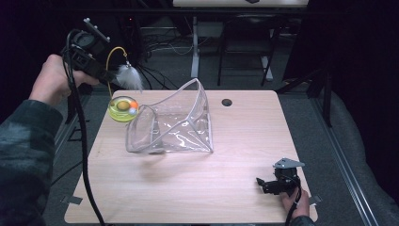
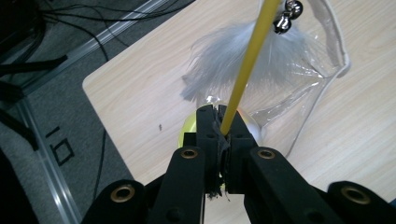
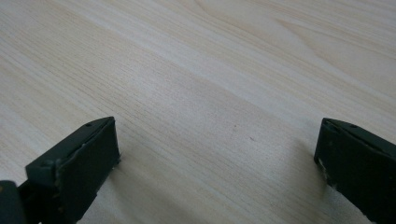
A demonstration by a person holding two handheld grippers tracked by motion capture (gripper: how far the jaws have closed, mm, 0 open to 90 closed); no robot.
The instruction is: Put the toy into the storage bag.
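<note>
Wand (image 2: 247,65) clamped in left claw (image 2: 219,122) — slants up-right.

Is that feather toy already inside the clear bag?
No, the feather toy hangs from the left tool beside the clear bag, outside its open mouth.

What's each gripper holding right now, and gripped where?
Left gripper is shut on the cat toy, pinching its yellow wire stem below the feather. Right gripper is open, holding nothing.
</note>
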